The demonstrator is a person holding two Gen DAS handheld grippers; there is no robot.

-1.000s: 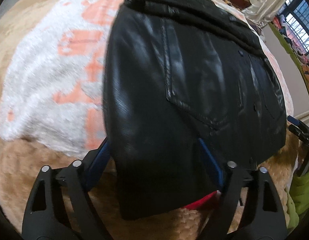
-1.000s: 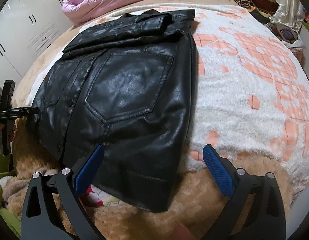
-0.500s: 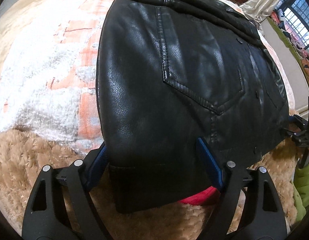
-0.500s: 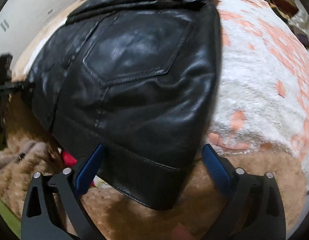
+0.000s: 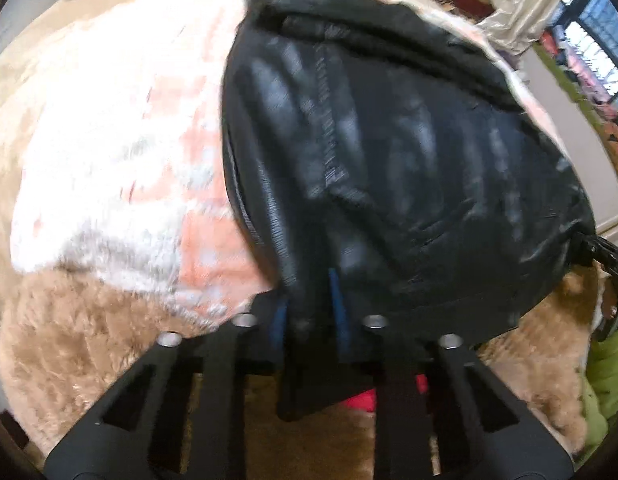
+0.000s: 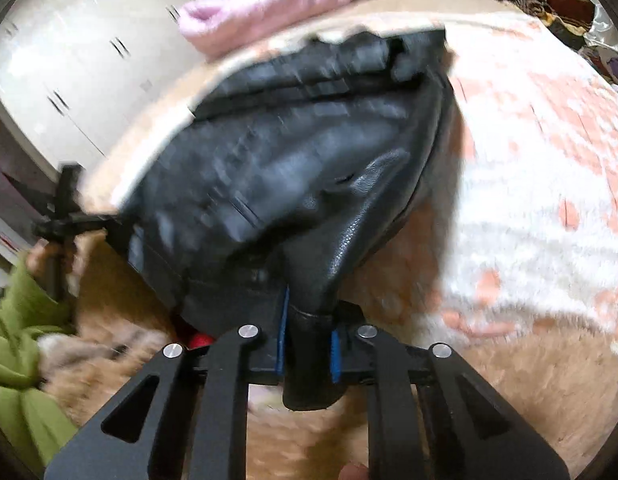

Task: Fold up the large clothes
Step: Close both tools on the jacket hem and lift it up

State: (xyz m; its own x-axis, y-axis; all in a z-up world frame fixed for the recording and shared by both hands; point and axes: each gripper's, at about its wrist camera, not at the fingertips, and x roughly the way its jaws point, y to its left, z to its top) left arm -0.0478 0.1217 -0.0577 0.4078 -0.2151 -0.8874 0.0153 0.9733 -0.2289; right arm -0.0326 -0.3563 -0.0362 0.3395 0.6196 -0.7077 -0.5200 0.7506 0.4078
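We count one black leather jacket [image 5: 389, 152] lying on the white-and-orange blanket [image 5: 109, 168], and two grippers. Left gripper [image 5: 309, 312] and right gripper [image 6: 307, 332] both angle downward, jaws closing, each pinching the jacket's near hem.

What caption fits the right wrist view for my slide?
Right gripper closing on the bunched hem of a black leather jacket lying on a fluffy orange-and-white blanket.

White-and-orange blanket [image 5: 109, 168], tan fleece cover [image 6: 409, 288], pink bundle [image 6: 261, 8], white cupboards [image 6: 69, 64]
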